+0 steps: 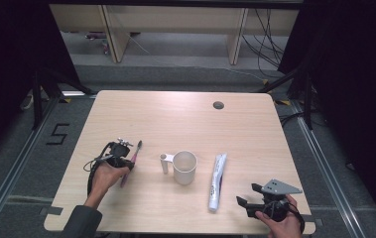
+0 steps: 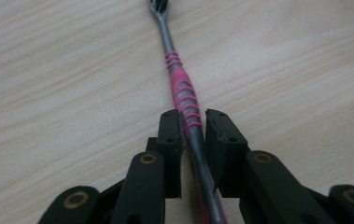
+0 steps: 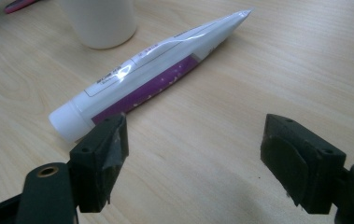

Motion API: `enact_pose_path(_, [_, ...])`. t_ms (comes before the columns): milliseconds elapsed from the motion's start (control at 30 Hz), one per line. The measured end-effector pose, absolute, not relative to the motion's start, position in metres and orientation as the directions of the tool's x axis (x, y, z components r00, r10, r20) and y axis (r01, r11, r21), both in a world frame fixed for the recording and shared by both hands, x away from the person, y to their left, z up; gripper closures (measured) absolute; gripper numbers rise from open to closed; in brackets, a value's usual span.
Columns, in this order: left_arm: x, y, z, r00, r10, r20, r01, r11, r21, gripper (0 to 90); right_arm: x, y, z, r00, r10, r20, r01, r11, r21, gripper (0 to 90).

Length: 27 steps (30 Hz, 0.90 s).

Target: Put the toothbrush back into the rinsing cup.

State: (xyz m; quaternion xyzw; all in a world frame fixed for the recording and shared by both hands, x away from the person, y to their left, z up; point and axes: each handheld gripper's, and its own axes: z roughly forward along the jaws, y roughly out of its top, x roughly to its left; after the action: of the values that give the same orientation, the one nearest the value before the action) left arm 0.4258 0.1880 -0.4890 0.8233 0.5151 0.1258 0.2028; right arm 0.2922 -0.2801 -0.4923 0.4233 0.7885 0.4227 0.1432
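Observation:
A pink and grey toothbrush (image 2: pixel 182 91) lies along the table with its bristle head pointing away. My left gripper (image 2: pixel 193 128) is shut on the middle of its handle. From above, that gripper (image 1: pixel 128 162) and the toothbrush (image 1: pixel 137 151) are at the table's left. A white mug (image 1: pixel 184 167) stands in the middle, its handle to the left. To its right lies a white and purple toothpaste tube (image 1: pixel 217 181), cap end toward me. My right gripper (image 1: pixel 248 194) is open just right of the cap end, apart from the tube (image 3: pixel 156 70), with nothing between its fingers (image 3: pixel 101 149).
The wooden table (image 1: pixel 175 119) has a round cable hole (image 1: pixel 218 105) at the back right. In the right gripper view the mug (image 3: pixel 102 18) stands beyond the tube. Past the table's far edge are wooden furniture legs and cables on the floor.

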Motion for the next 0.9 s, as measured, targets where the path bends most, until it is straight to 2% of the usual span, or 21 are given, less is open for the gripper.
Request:
enact_pose_path(100, [0.428, 0.185, -0.487, 0.453, 0.891, 0.025, 0.802, -0.419, 0.426, 77.6, 0.294, -0.280, -0.493, -0.615, 0.781, 0.106, 0.524, 0.304, 0.795, 24.3])
enact_pose_path(400, [0.434, 0.179, -0.484, 0.466, 0.885, 0.000, 0.837, -0.441, 0.323, 79.9, 0.294, -0.281, -0.493, -0.619, 0.778, 0.103, 0.520, 0.308, 0.797, 24.3])
enact_pose_path(667, [0.436, 0.179, -0.482, 0.509, 0.861, 0.012, 0.826, -0.492, 0.274, 82.9, 0.294, -0.281, -0.493, -0.616, 0.782, 0.097, 0.519, 0.311, 0.797, 24.3])
enact_pose_path(900, [0.437, 0.177, -0.481, 0.504, 0.863, 0.008, 0.840, -0.493, 0.225, 82.9, 0.294, -0.281, -0.493, -0.619, 0.779, 0.101, 0.521, 0.311, 0.795, 24.3])
